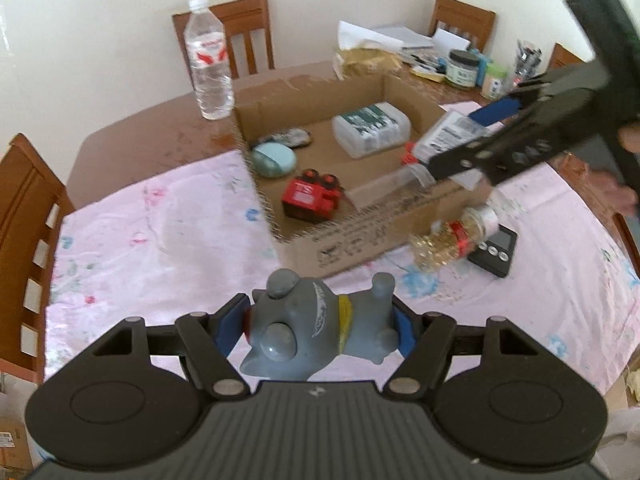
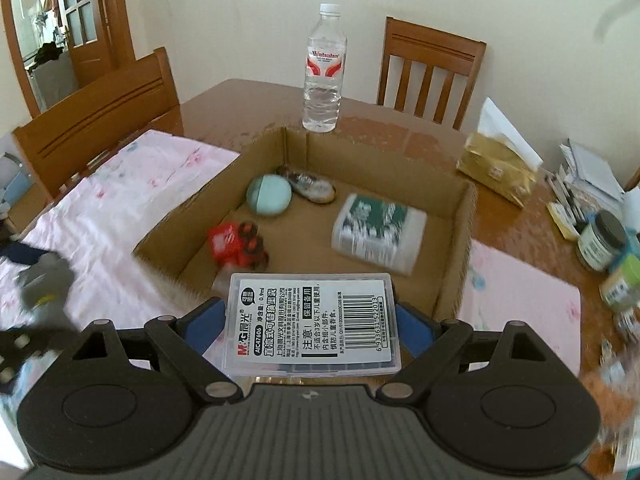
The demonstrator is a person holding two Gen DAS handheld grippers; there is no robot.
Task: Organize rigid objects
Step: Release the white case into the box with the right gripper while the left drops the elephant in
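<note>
An open, shallow brown cardboard box (image 2: 466, 216) sits on a wooden dining table partly covered by a pink floral cloth (image 1: 160, 240), and serves as the collection point. Inside the box lie a round mint-green case (image 2: 268, 194), a small patterned shoe-shaped object (image 2: 314, 187) touching the case, a red blocky toy with black wheels (image 2: 236, 244) near the box's front wall, and a white plastic container with a green label (image 2: 378, 232) toward its right side. The right gripper (image 2: 310, 320), jaws closed partway on a clear flat plastic case with a white barcode label (image 2: 312, 320), holds it over the box's near edge. The left gripper (image 1: 320, 324) hangs above the cloth in front of the box, its blue pads clamped on a grey rubber cat-like figurine with a yellow collar (image 1: 312, 328). A clear water bottle with a red-and-white label (image 2: 324, 68) stands upright just behind the box. A glittery gold bottle with a red band (image 1: 452, 240) lies on its side beside the box's front corner, next to a black flat device (image 1: 496, 248).
</note>
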